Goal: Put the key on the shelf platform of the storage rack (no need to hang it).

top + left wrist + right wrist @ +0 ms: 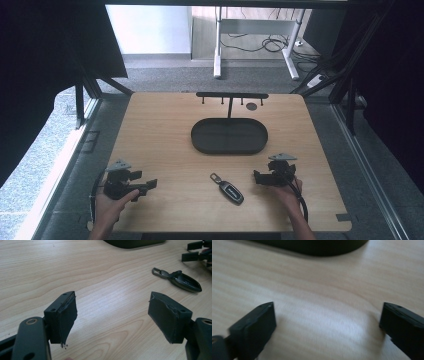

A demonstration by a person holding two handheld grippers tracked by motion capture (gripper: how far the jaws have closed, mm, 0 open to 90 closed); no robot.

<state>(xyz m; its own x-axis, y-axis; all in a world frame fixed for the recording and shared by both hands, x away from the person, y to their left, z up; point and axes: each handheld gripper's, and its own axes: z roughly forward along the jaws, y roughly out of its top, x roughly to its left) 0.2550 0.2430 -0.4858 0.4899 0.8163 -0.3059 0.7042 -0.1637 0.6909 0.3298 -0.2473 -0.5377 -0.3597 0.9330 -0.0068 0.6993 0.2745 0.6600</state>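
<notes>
A black car key fob point(230, 190) with a metal loop lies flat on the wooden table point(160, 130), near the front edge and between my two grippers. My left gripper point(145, 181) rests low at the front left, held by a hand and pointing right toward the fob. It is open, with bare wood between its pads point(112, 312), and the key fob point(184, 281) lies ahead to the right. My right gripper point(259, 177) sits at the front right, just right of the fob. It is also open point(327, 325) over bare wood with nothing in it.
A black oval tray point(200, 144) stands mid-table behind the fob, and its edge point(312, 246) shows ahead of the right gripper. A black rack with small hooks point(231, 95) rises behind it. A small dark disc point(251, 106) lies near the rack. Floor surrounds the table.
</notes>
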